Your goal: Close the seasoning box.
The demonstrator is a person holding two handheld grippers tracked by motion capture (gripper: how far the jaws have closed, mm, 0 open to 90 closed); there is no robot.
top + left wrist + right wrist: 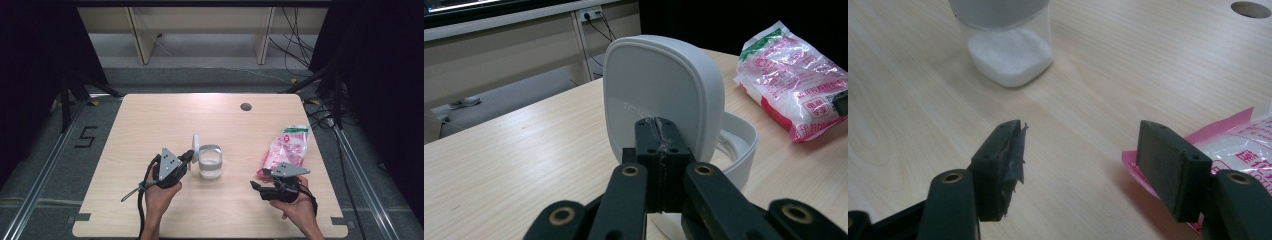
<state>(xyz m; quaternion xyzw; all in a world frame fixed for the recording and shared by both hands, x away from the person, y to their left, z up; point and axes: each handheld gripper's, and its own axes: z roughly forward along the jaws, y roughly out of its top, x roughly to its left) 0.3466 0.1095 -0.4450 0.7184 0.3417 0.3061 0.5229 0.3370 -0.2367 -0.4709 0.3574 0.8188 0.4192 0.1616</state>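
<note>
**Table and room**

Grey floor, cables beyond. Pale wood table (150,120), round hole (245,106) far side. Left gripper (186,159) pressed together against the container's (210,162) upright lid (659,95). Right gripper (1080,167) spread, pink bag (287,145) just beside it.

— Where is everything on your wooden surface (150,120)?

— The clear plastic container of white powder (210,168) stands mid-surface, its white hinged lid (196,143) upright at its left. My left hand-held gripper (188,156) sits left of it, at the lid. The pink-and-white plastic bag (286,147) lies far right, behind my right hand-held gripper (256,185).
</note>
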